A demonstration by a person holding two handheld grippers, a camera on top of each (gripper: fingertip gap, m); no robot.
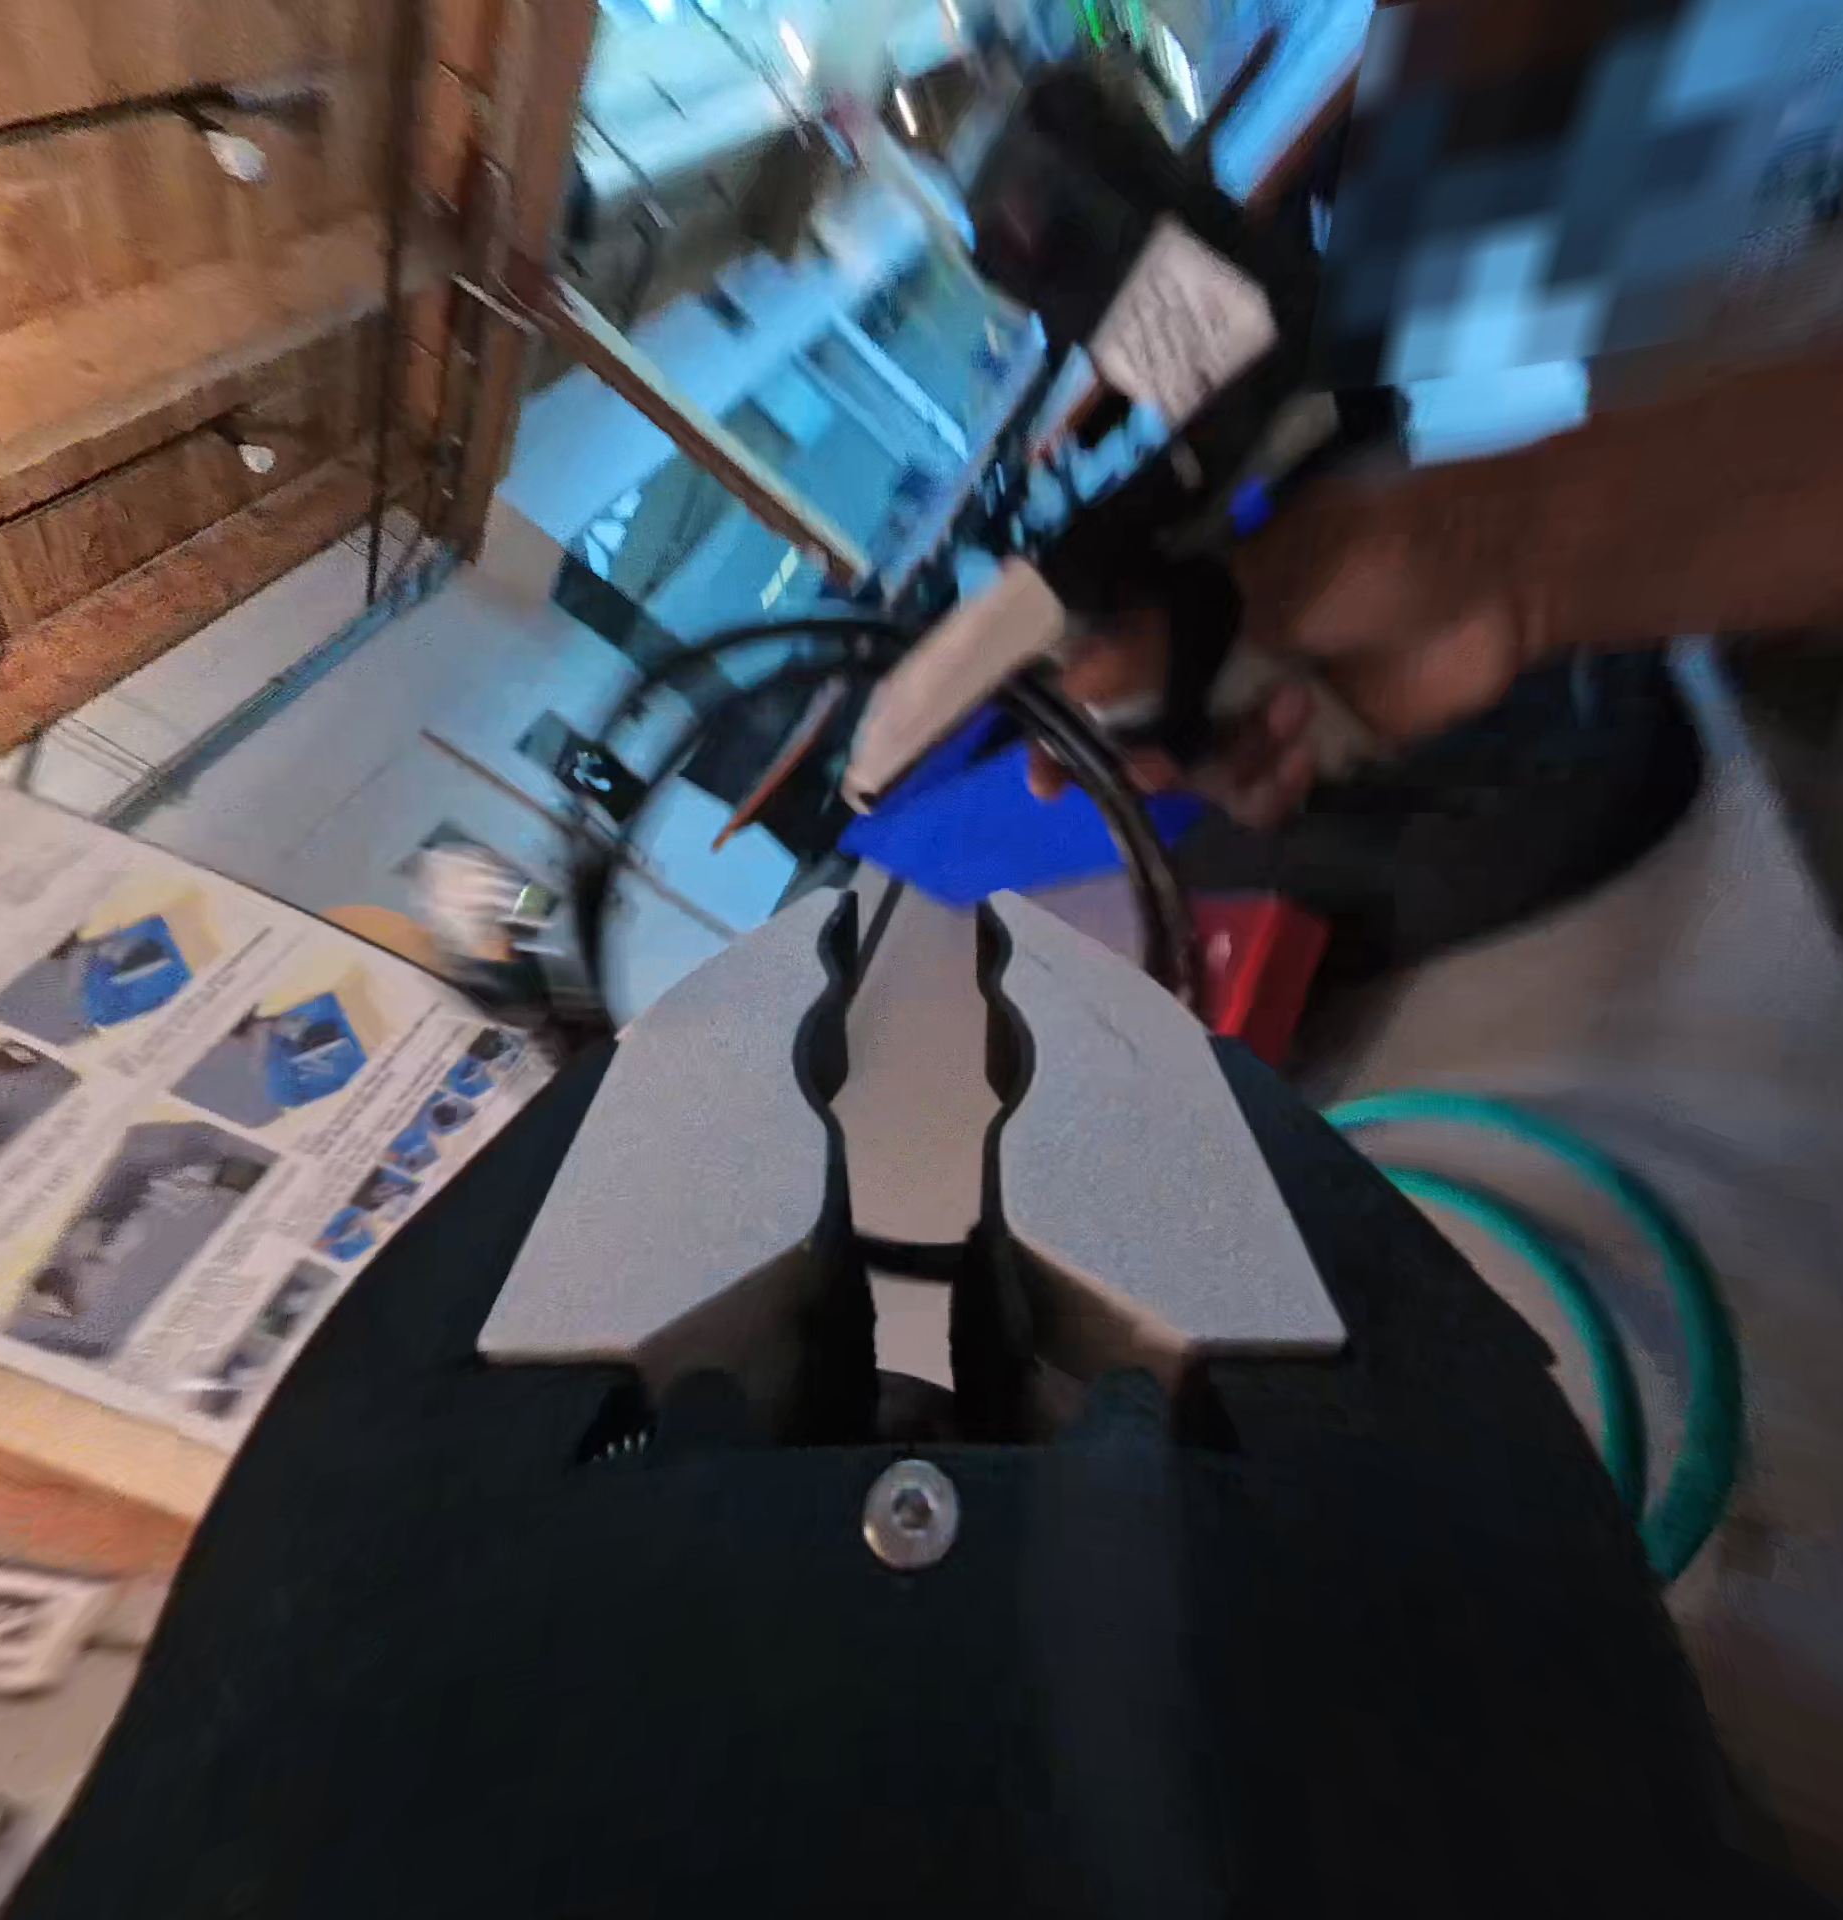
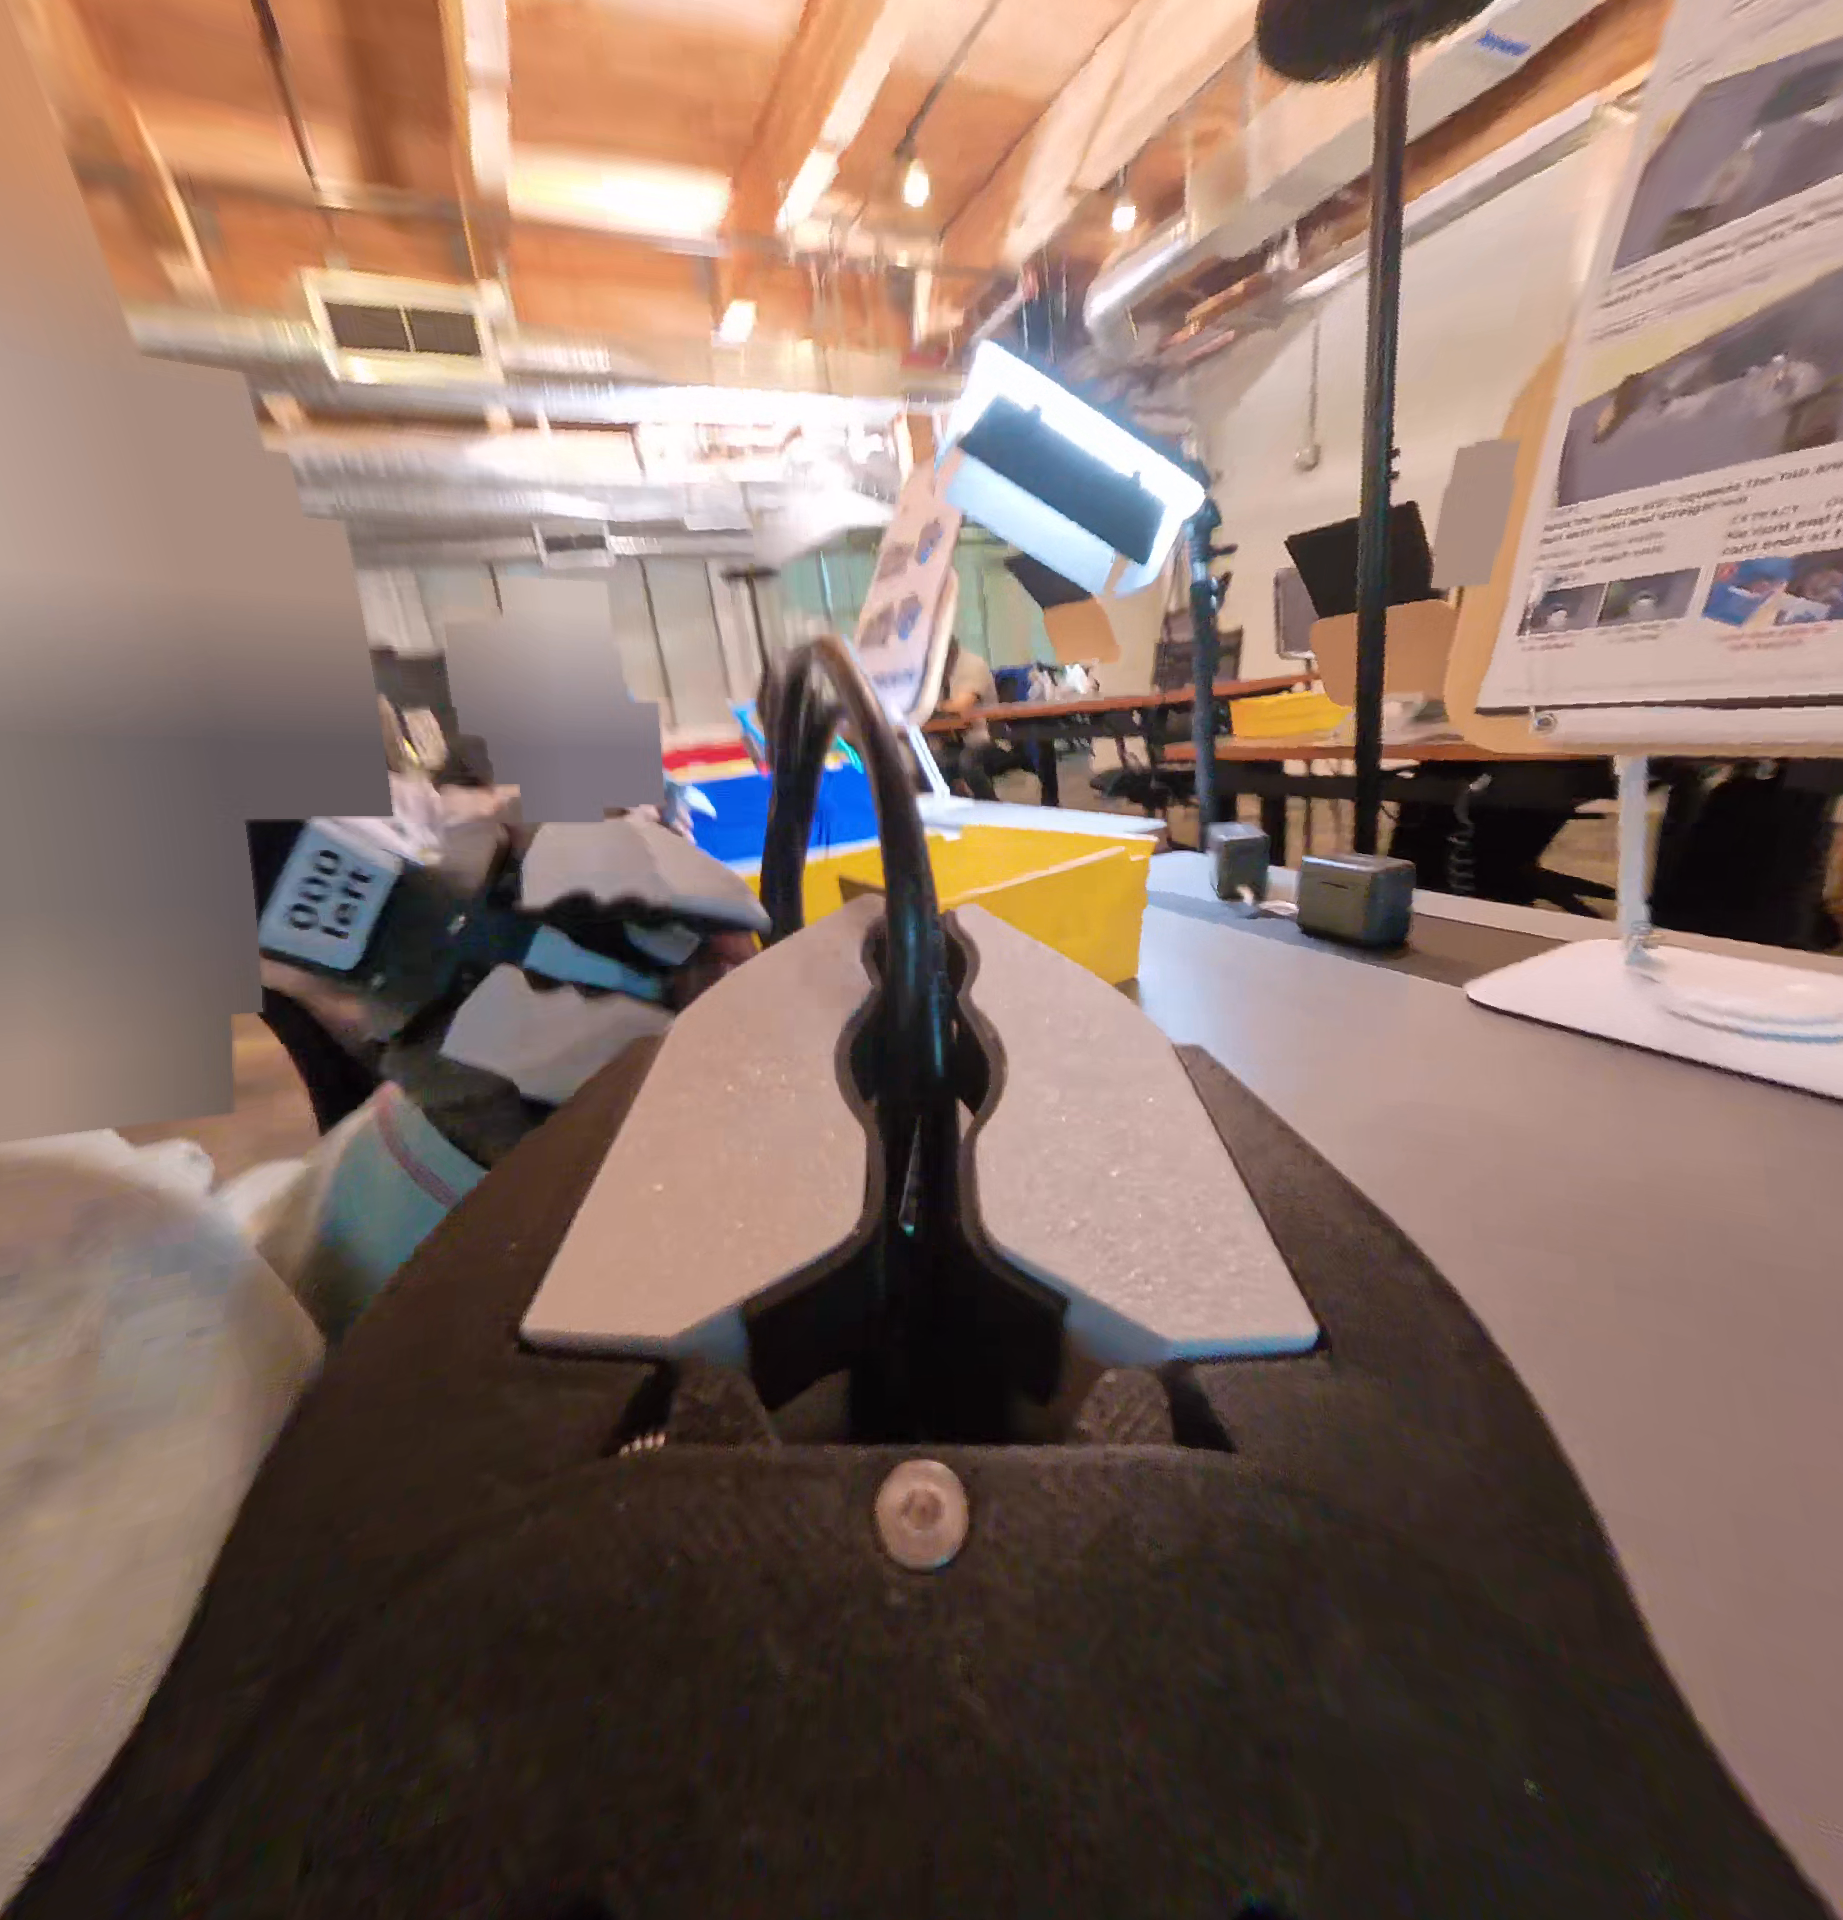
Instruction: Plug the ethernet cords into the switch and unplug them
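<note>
My right gripper (image 2: 917, 925) is shut on a black ethernet cord (image 2: 875, 748), which arcs up and to the left out of the jaws. My left gripper (image 1: 917, 925) is open with a narrow gap and holds nothing. The left wrist view is blurred by motion. It shows the right gripper (image 1: 896, 758) in a person's hand (image 1: 1395, 644) at the upper right, with the black cord (image 1: 1156, 862) looping below it. The left gripper also shows in the right wrist view (image 2: 636, 956), at the left, fingers apart. A coiled green cord (image 1: 1665, 1299) lies at the right. I do not see the switch.
A printed instruction sheet (image 1: 169, 1091) lies at the left, and another stands on a white stand (image 2: 1727, 416) on the grey table (image 2: 1416, 1195). A yellow bin (image 2: 1000, 883), a blue bin (image 1: 979, 831), a red object (image 1: 1260, 977), two small grey boxes (image 2: 1353, 899) and a black pole (image 2: 1379, 416) stand beyond.
</note>
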